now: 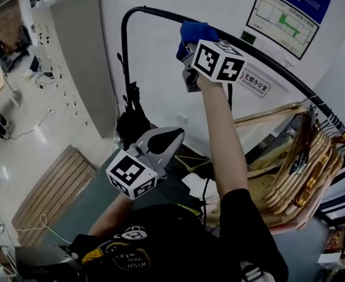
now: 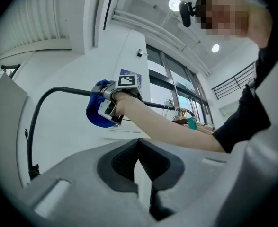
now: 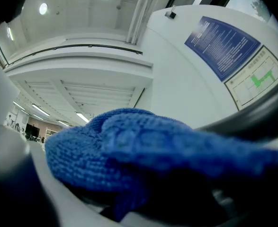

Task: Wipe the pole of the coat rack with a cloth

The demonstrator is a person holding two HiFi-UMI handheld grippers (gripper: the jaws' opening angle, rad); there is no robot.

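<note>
While the right gripper (image 1: pixel 189 50) is held high at arm's length, its jaws are clamped on a blue cloth (image 1: pixel 196 30), which bunches out beyond them and presses against the black pole (image 1: pixel 265 60) of the coat rack, on the curved top bar just past the bend where the upright turns over. From the right gripper view the cloth (image 3: pixel 139 148) fills almost everything between the jaws – thick, looped weave, folded over on itself – and the dark pole (image 3: pixel 259 115) runs out from under it to the right, touching it. How far apart the jaws stand under the fabric cannot be seen; they are closed onto the wad.

Lower down and nearer the body, the left gripper (image 1: pixel 173 135) points up and away from the rack, well apart from the pole. Its own view shows the two dark ribbed pads (image 2: pixel 124 162) drawn together with nothing between them – it grips nothing and touches nothing. Past its jaws that view catches the right gripper (image 2: pixel 111 104) on the pole (image 2: pixel 58 91), with the cloth (image 2: pixel 94 113) hanging down below the bar.

Farther along the same bar, to the right in the head view, a tight row of wooden hangers (image 1: pixel 295 169) hangs tilted. A blue and white notice (image 1: pixel 284 10) is fixed on the white wall behind.
</note>
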